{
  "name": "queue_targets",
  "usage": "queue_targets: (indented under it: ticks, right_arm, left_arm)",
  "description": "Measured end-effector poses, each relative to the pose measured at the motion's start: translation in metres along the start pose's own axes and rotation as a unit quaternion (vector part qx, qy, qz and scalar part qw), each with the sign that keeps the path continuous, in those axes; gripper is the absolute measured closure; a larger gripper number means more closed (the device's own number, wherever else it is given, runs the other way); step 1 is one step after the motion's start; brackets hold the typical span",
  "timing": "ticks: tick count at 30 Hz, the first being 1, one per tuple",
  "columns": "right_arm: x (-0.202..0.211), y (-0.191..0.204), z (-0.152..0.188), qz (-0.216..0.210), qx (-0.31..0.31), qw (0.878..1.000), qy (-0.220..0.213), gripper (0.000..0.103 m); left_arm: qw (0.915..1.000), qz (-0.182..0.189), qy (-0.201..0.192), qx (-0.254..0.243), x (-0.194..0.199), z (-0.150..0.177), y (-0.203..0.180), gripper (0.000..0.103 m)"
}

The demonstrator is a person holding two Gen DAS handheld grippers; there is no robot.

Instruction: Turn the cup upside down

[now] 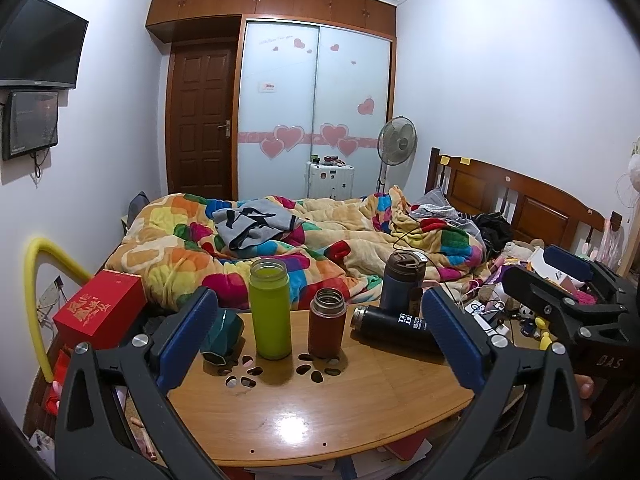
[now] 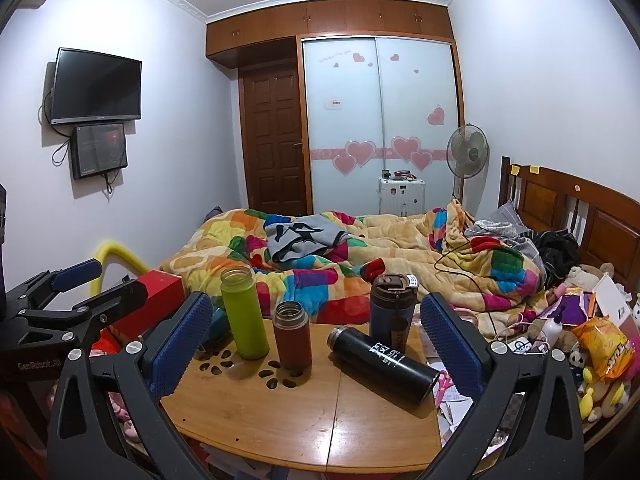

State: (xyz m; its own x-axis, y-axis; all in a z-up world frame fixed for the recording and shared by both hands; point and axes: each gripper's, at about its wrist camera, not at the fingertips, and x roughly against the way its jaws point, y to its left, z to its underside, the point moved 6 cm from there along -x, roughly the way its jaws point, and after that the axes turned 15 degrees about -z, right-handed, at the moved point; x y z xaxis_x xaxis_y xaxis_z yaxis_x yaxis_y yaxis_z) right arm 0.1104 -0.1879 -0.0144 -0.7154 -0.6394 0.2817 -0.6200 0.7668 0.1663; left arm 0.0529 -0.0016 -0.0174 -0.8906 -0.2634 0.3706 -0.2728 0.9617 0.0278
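- Cups, five on the wooden surface [image 2: 280, 420]: green cup [image 2: 244, 314] upright and open-topped at left; brown cup [image 2: 292, 334] upright, open, just beside it; dark blue lidded cup [image 2: 390, 308] upright at back right; black cup [image 2: 384, 360] lying on its side, mouth toward the middle; teal cup [image 1: 222, 336] tipped over at the left edge, half hidden behind a claw finger.
- Task names no particular cup. Judgement: one of the upright open ones, green or brown, is the likely target; cannot say which.
- Left claw [image 1: 316, 340]: spread wide, holding nothing, level with the cups, green and brown framed between its fingers.
- Right claw [image 2: 316, 344]: also spread wide and empty, brown and black cups in its span.
- Neither claw touches anything; no grasp begun.
- Risk: green and brown cups stand close together. A finger pushed between them could knock the neighbour over.
- Risk: tall narrow bodies; a grip near the rim may let the cup swing or slip as it is turned over.
- Risk: black cup lies loose and could roll off the surface toward the bed [image 2: 400, 248] if bumped.
- Risk: cut-out holes in the surface [image 2: 276, 374] beside the brown cup; a rim set down over one may sit crooked.
- Risk: cannot tell if the green cup holds liquid; if so, flipping spills it.
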Motion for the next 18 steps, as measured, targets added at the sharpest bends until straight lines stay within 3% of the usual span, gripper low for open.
queue_targets:
  ticks: [18]
  right_arm:
    - [0.0000, 0.0050, -0.0036, 0.000, 0.006, 1.000, -0.002, 0.000]
  left_arm:
    - [1.0000, 0.004, 0.001, 0.001, -0.0008, -0.0008, 0.0018, 0.000]
